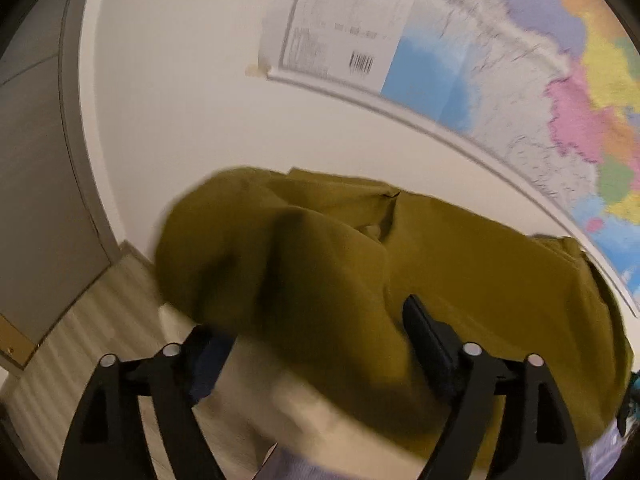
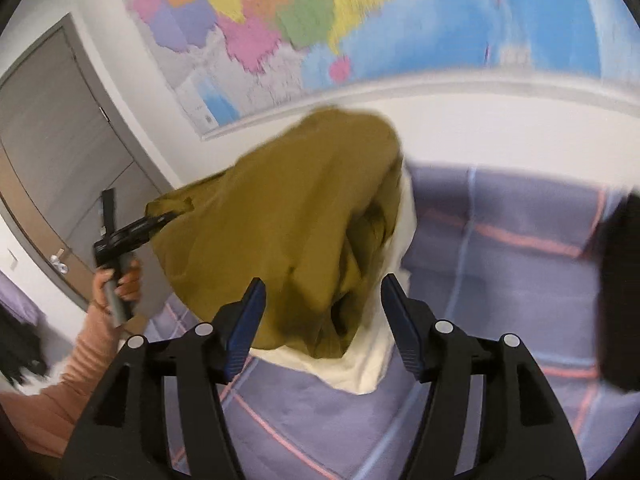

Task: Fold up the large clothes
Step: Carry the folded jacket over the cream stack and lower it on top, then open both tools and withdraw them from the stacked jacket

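Two black grippers frame the near edge of both views. The right gripper [image 2: 322, 312] stands with its jaws parted and nothing pressed between the pads; the left gripper [image 1: 312, 340] is spread wide too, cloth lying between its fingers without being pinched. Just beyond them, an olive-green garment [image 2: 288, 216] sits bunched in a heap on a cream cloth [image 2: 360, 368] — its folds are smeared by blur, so sleeves and collar cannot be made out. Both rest on a purple bedspread [image 2: 500, 280] crossed by pink and pale-blue lines. At the left of the right-wrist view, a hand [image 2: 120, 280] in a peach sleeve grips the left tool's handle. Farther back rises a white wall [image 1: 180, 100] bearing a large coloured map [image 2: 320, 20] — with a grey door [image 2: 52, 128] to the left.
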The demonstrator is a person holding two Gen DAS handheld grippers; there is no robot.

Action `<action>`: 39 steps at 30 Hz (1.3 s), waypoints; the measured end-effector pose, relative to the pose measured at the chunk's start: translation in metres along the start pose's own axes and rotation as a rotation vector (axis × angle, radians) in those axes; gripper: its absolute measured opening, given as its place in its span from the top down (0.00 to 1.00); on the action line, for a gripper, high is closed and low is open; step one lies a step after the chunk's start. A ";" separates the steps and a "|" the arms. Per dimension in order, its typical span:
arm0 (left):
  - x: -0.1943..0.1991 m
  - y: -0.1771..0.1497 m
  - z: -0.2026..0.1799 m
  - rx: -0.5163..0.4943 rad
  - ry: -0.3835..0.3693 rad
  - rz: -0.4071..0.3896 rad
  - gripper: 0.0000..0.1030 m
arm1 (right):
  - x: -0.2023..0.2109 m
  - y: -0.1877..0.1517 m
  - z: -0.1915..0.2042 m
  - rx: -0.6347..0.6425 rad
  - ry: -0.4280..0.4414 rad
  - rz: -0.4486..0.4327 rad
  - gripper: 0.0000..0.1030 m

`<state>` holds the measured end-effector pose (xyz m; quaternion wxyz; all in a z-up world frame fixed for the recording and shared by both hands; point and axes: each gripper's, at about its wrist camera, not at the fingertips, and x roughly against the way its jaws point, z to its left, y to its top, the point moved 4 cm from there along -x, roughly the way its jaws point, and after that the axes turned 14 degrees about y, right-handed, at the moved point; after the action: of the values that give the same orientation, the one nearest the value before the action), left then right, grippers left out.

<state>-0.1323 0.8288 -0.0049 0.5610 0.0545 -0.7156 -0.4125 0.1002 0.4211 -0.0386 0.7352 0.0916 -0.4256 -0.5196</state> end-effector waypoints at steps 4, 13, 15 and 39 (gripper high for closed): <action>0.055 0.004 0.008 -0.017 -0.002 -0.132 0.20 | 0.005 0.024 0.020 0.099 -0.021 -0.058 0.42; 0.036 0.015 -0.040 -0.165 0.081 -0.153 0.12 | -0.077 0.068 0.035 0.170 0.023 0.025 0.44; -0.001 0.012 -0.038 -0.144 0.121 -0.063 0.15 | -0.099 0.065 0.020 0.133 0.009 0.068 0.44; 0.082 -0.056 -0.144 -0.232 -0.046 -0.162 0.09 | -0.074 0.021 0.043 0.209 0.001 0.041 0.37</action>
<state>-0.0614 0.6712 0.0254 0.5120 0.0374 -0.6690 -0.5375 0.0764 0.5057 -0.0386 0.7325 0.1594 -0.4788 -0.4570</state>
